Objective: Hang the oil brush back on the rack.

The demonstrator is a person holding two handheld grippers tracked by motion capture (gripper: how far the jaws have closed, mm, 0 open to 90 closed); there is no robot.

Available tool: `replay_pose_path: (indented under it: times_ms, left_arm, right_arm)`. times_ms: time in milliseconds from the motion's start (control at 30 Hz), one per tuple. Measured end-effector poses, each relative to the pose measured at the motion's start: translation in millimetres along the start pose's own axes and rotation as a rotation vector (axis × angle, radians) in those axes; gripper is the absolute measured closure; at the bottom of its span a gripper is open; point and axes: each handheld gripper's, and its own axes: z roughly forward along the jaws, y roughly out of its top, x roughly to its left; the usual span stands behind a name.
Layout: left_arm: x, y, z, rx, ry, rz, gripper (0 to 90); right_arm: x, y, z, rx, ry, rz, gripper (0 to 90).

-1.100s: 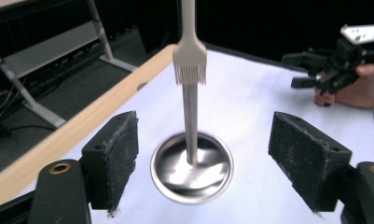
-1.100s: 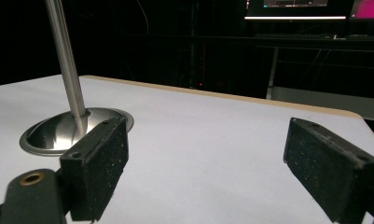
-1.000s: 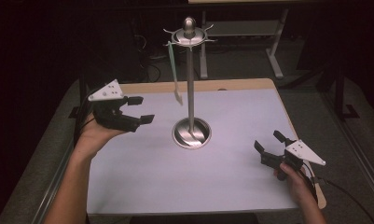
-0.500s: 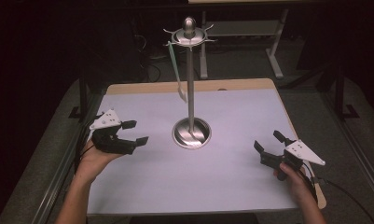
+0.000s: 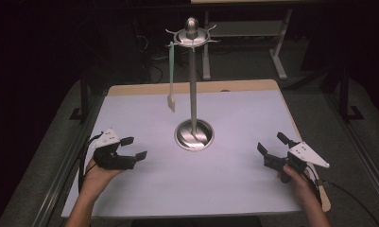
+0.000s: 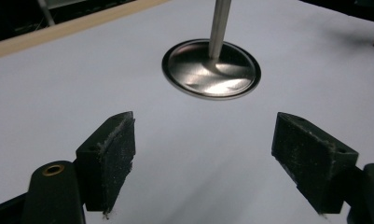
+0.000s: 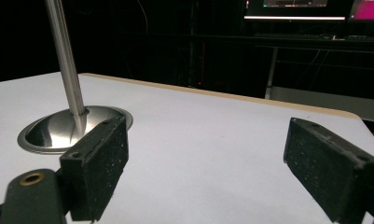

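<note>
A steel stand (image 5: 193,94) with a round base (image 5: 194,135) rises from the middle of the white table (image 5: 234,113). A pale green spatula (image 5: 171,75) hangs from one hook of its top ring (image 5: 192,36). My left gripper (image 5: 134,148) rests low at the table's left front, open and holding nothing, jaws pointing toward the stand's base (image 6: 211,69). At the right front my right gripper (image 5: 271,144) is open too, nothing between its pads, with the base (image 7: 72,128) and pole (image 7: 65,56) to its left.
A wooden rim (image 5: 187,87) runs along the table's far edge. Dark frame legs (image 5: 277,42) and cables stand behind the table. Monitors (image 7: 310,9) glow in the dark background of the right gripper view.
My left gripper has come down and back toward the person, from near the stand's mid-height to low over the table's left front. The right gripper has stayed put.
</note>
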Motion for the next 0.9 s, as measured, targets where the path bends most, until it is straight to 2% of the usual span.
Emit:
replay_pose_path:
  times_ms: [233, 400, 667, 900]
  left_arm:
    - [-0.3, -19.4, 3.5, 0.024, 0.034, -0.027, 17.1]
    - [0.7, -31.8, 8.4, 0.046, 0.039, -0.051, 15.2]
    - [0.5, -45.7, 16.8, 0.082, 0.045, -0.040, 13.5]
    - [-0.5, -50.2, 21.3, 0.112, 0.056, -0.036, 10.8]
  right_arm:
    - [0.1, 0.0, 0.1, -0.001, -0.001, -0.001, 13.3]
    - [0.2, 0.0, 0.0, 0.000, -0.001, -0.001, 13.3]
    - [0.1, -0.1, -0.1, -0.002, -0.002, 0.000, 13.3]
    - [0.7, -0.1, -0.3, -0.003, -0.006, -0.007, 13.3]
